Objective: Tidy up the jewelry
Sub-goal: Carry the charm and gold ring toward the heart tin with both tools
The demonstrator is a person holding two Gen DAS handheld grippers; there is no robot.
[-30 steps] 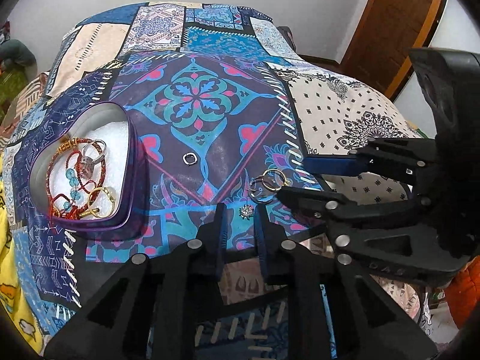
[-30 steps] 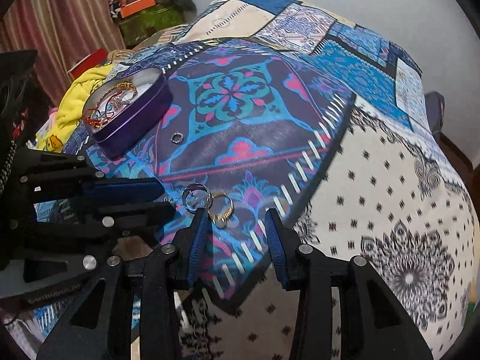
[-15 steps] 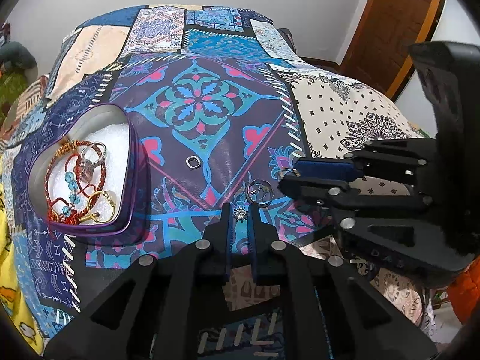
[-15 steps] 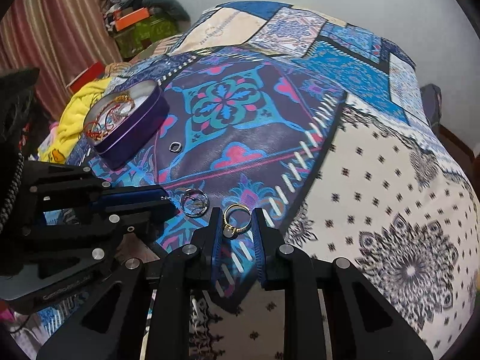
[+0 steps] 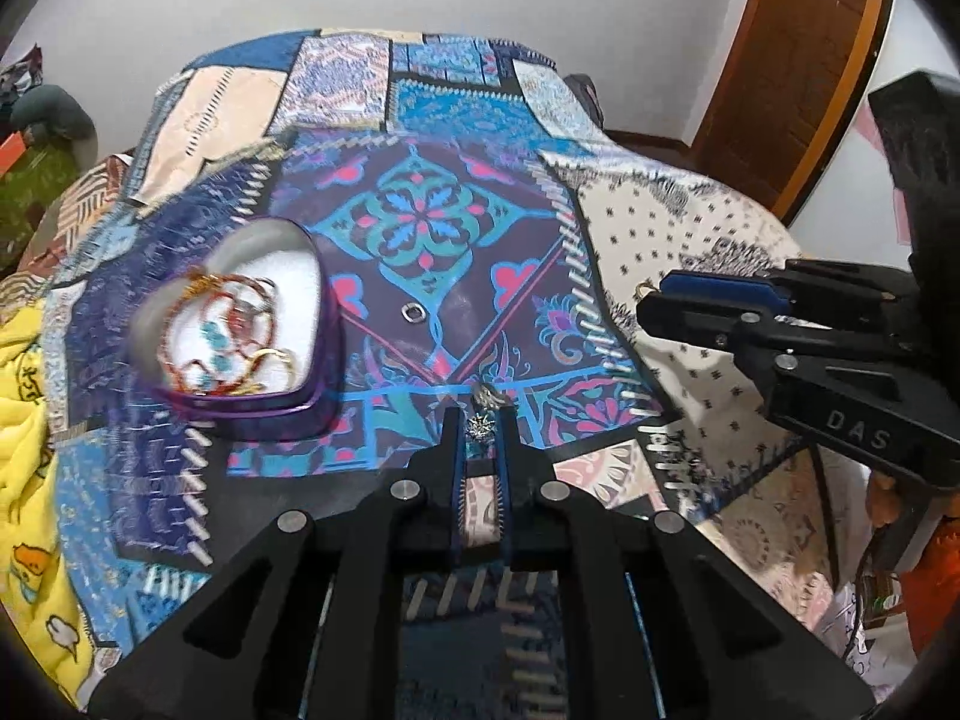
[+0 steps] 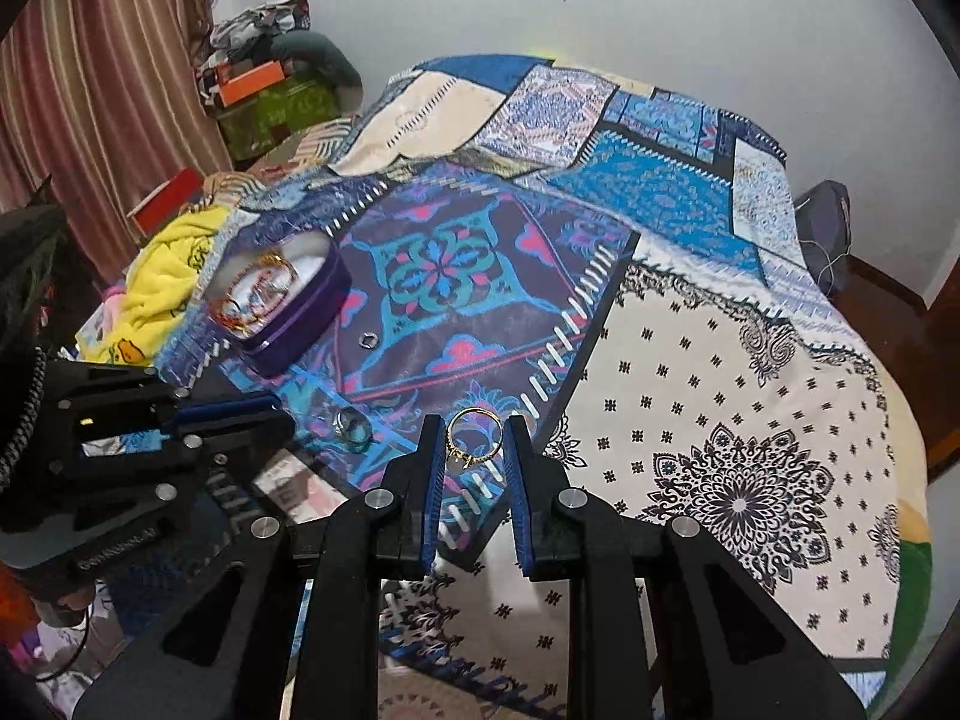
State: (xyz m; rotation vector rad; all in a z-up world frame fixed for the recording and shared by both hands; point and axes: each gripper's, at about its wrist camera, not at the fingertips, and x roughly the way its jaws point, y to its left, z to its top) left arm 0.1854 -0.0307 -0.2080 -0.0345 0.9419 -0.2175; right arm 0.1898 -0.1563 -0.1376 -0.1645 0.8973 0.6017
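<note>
A purple heart-shaped tin (image 5: 252, 348) holds several bracelets and rings on the patterned bedspread; it also shows in the right wrist view (image 6: 288, 300). My left gripper (image 5: 480, 423) is shut on a small sparkly stud (image 5: 480, 425) and held above the cloth. My right gripper (image 6: 474, 441) is shut on a gold ring (image 6: 474, 438) and lifted off the bed. A silver ring (image 6: 351, 427) lies on the cloth beside the left gripper. A small square silver ring (image 5: 414, 313) lies mid-cloth, right of the tin; it also shows in the right wrist view (image 6: 367, 339).
The patchwork bedspread (image 5: 660, 228) covers the bed. A yellow blanket (image 5: 24, 420) lies at the left edge. A wooden door (image 5: 798, 60) stands at the right. Boxes and clutter (image 6: 264, 90) sit by the curtain at the far left.
Both grippers have risen off the cloth with their pieces. The left gripper has swung left toward the tin. The right gripper has lifted the gold ring clear of the bed.
</note>
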